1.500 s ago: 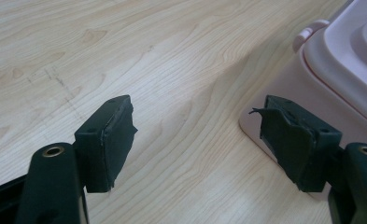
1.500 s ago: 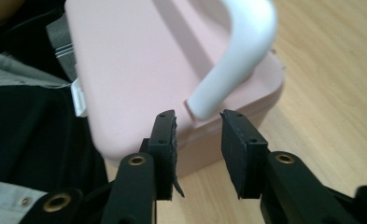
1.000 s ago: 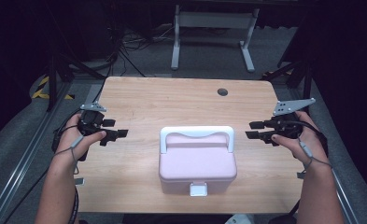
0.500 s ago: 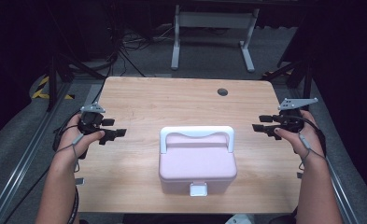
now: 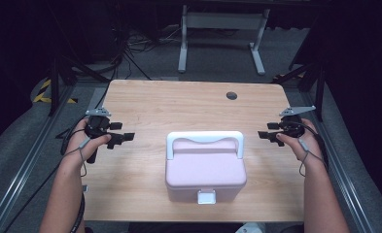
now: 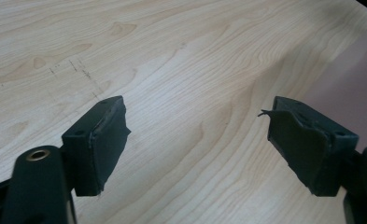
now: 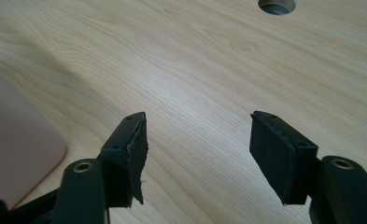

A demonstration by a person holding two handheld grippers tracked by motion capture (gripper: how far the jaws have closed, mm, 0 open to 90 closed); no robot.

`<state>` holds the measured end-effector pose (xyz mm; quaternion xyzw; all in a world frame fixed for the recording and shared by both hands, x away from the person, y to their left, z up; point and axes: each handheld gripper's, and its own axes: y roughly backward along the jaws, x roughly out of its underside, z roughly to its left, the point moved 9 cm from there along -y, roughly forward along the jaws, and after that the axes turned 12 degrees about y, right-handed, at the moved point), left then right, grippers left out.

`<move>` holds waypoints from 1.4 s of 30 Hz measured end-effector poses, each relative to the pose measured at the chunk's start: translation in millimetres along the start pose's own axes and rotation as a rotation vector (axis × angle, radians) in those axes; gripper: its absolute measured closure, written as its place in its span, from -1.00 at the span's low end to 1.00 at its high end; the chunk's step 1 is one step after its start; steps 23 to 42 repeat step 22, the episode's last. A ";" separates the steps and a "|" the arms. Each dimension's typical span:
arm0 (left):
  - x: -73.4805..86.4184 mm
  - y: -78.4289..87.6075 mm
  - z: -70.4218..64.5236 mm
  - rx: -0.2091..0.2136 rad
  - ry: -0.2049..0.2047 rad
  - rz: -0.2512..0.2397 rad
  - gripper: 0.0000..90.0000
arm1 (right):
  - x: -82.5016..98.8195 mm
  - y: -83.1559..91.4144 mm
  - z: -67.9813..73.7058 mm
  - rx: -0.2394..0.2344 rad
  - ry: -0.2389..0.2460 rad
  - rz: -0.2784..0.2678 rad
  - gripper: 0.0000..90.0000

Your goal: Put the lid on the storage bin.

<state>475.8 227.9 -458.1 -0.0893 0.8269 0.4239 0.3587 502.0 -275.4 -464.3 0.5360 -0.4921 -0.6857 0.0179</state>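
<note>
A pink box (image 5: 205,167) with a white handle (image 5: 204,138) and a white front latch (image 5: 206,196) stands closed at the front middle of the wooden table (image 5: 179,104). My left gripper (image 5: 123,137) hovers to its left, held in a hand, jaws open and pointing at the box. On the other side my right gripper (image 5: 266,132) is open too, aimed inward. In the left gripper view the gripper (image 6: 197,140) has bare wood between its jaws, and the box (image 6: 354,93) shows at the right edge. In the right gripper view the gripper (image 7: 197,149) is empty, the box (image 7: 17,135) at lower left.
A round cable hole (image 5: 231,95) lies at the table's far right, also the hole (image 7: 277,4) at the top of the right gripper view. Metal rails (image 5: 28,160) run along both sides of the table. A white frame (image 5: 222,22) and cables sit on the floor beyond.
My right gripper has shifted slightly near the table's right edge. The left gripper and the pink box stay where they were.
</note>
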 end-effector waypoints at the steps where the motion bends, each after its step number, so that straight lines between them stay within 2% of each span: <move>1: 0.5 -1.6 1.9 -0.004 0.004 -0.003 -0.59 | 1.1 -1.9 -0.6 0.002 -0.003 0.004 -0.19; 6: 2.8 -5.2 7.3 -0.012 0.043 -0.002 -0.62 | 5.6 -6.6 -0.2 -0.005 -0.032 0.026 -0.13; 7: 4.3 -5.8 8.2 -0.011 0.073 0.007 -0.62 | 6.3 -7.3 0.7 -0.010 -0.040 0.032 -0.13; 11: 4.9 -7.7 10.9 -0.040 0.090 0.005 -0.64 | 6.9 -9.0 1.6 -0.014 -0.044 0.041 -0.15; 15: 5.0 -10.4 9.4 -0.043 0.104 0.008 -0.64 | 7.5 -9.9 1.8 -0.014 -0.042 0.045 -0.16; 17: 4.7 -11.5 9.3 -0.049 0.090 0.009 -0.64 | 8.3 -10.4 2.6 -0.017 -0.040 0.049 -0.17; 18: 4.2 -12.0 7.3 -0.039 0.088 0.007 -0.63 | 8.5 -10.4 3.2 -0.020 -0.040 0.050 -0.17; 20: 2.3 -11.1 4.6 -0.021 0.045 0.003 -0.56 | 8.5 -10.2 2.8 -0.016 -0.040 0.048 -0.17; 22: 1.4 -9.9 1.6 -0.018 0.025 0.006 -0.52 | 7.7 -9.5 2.5 -0.015 -0.040 0.046 -0.17; 42: 1.4 -9.9 1.6 -0.018 0.025 0.006 -0.52 | 7.7 -9.5 2.5 -0.015 -0.040 0.046 -0.17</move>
